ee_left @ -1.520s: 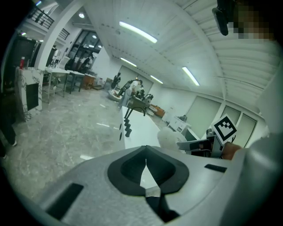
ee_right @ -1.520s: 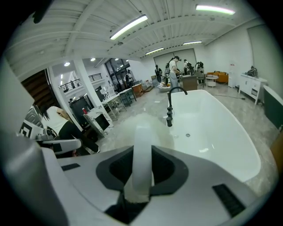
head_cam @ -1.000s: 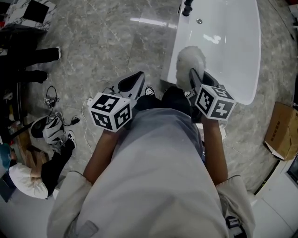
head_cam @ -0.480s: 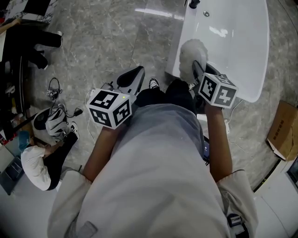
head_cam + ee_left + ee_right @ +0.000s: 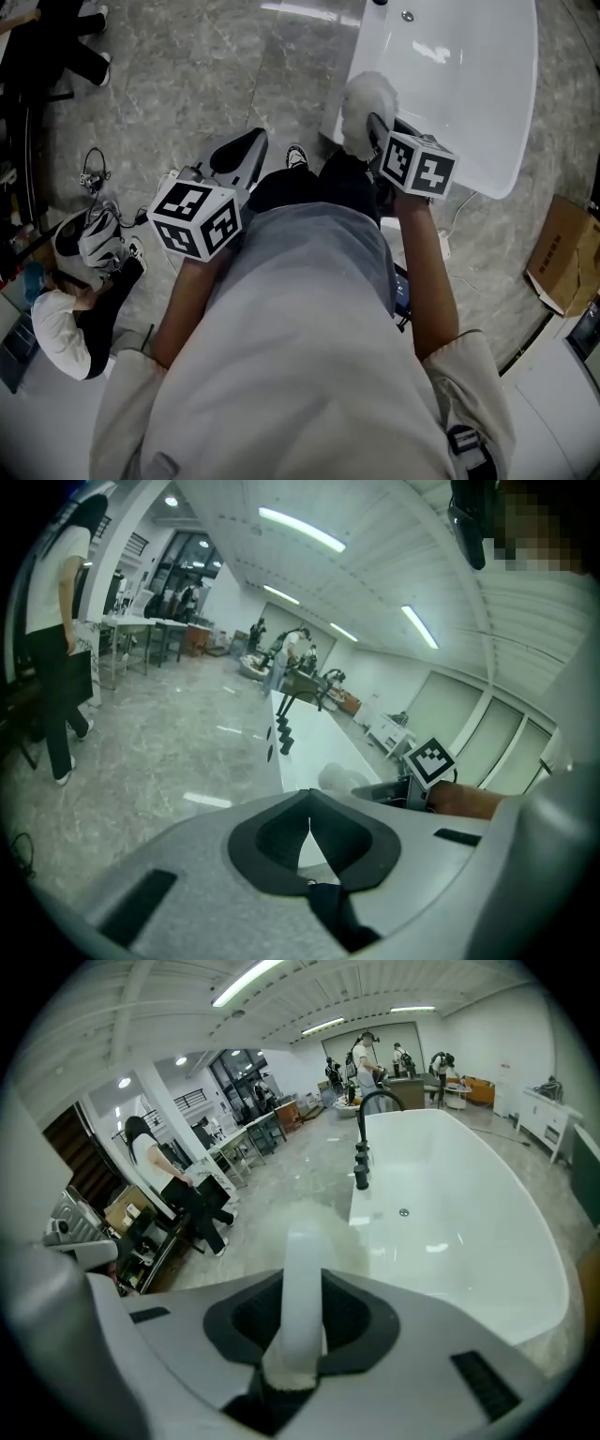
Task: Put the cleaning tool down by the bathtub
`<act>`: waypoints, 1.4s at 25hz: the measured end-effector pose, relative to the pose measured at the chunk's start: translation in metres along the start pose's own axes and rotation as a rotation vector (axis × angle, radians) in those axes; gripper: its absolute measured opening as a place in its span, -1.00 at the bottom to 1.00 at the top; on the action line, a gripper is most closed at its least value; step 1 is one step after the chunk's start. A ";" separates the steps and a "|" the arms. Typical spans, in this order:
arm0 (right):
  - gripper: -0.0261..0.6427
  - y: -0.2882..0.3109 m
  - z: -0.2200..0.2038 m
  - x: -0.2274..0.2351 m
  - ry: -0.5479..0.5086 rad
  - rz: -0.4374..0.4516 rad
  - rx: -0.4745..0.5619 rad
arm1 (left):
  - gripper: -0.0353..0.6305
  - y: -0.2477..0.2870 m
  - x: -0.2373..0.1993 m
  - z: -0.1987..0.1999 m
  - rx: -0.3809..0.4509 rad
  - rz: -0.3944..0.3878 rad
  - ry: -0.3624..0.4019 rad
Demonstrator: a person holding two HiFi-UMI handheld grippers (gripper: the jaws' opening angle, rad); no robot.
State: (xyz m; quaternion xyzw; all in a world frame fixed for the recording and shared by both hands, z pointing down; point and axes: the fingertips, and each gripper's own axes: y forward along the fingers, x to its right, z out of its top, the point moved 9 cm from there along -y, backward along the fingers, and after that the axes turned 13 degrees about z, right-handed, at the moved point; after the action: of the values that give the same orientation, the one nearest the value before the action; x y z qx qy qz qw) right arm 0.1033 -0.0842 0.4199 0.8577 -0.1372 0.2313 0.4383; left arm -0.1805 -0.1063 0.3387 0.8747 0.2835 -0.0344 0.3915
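Not yet put down: right gripper [image 5: 378, 133] fingers clamp the fluffy duster [image 5: 364, 101] handle, upper centre, at the bathtub [image 5: 473, 89] rim. Left gripper [image 5: 239, 155] fingers together, empty.

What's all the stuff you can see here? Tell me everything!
bathtub: one, white, on the floor ahead
tap: one, black, on the bathtub's rim
cleaning tool: one, fluffy white, over the bathtub's near edge
cardboard box: one, brown, on the floor at the right
floor: grey stone, all around
left gripper: one, grey, jaws together, nothing in them
right gripper: one, grey, jaws closed on the cleaning tool's handle
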 end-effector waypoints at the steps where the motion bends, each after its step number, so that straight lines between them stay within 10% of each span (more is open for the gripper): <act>1: -0.69 0.002 -0.001 0.002 0.005 -0.001 -0.004 | -0.88 0.000 0.001 0.000 0.001 0.002 -0.004; 35: -0.69 0.072 -0.056 0.062 0.147 -0.059 -0.150 | -0.88 -0.016 -0.007 -0.021 -0.064 0.102 -0.024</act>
State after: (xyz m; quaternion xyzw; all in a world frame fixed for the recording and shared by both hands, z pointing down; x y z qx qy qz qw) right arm 0.1092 -0.0817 0.5300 0.8069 -0.0964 0.2698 0.5166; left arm -0.1976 -0.0864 0.3443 0.8745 0.2350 -0.0158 0.4239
